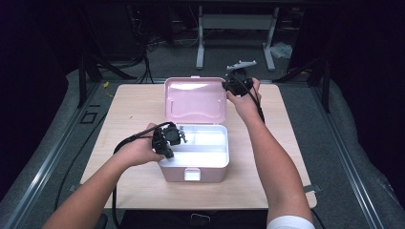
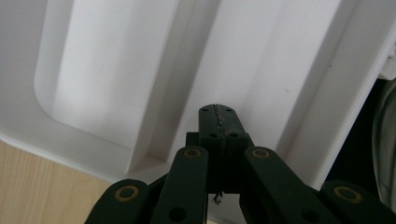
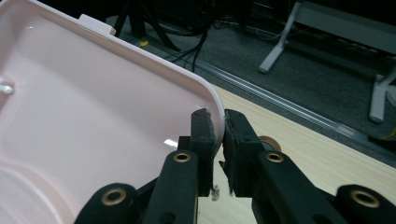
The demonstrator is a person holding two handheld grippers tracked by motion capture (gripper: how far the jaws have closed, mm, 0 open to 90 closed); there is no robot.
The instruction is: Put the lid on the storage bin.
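A pink box point(image 1: 210, 174) stands in the middle of the table with its lid point(image 1: 195, 100) raised upright at the back. A white tray point(image 1: 200, 155) with compartments sits inside it. My right gripper point(image 1: 226, 87) is at the lid's top right corner, and in the right gripper view the gripper point(image 3: 218, 128) is shut on the lid's rim point(image 3: 93, 102). My left gripper point(image 1: 177, 136) hangs over the tray's left end. In the left gripper view the gripper point(image 2: 217, 122) is shut, pads touching, just above the tray point(image 2: 93, 70).
The light wooden table point(image 1: 267, 157) has bare room left, right and in front of the box. A white latch point(image 1: 192, 174) sits on the box's front wall. Beyond the table's far edge are a white desk frame point(image 1: 236, 21), cables and dark floor.
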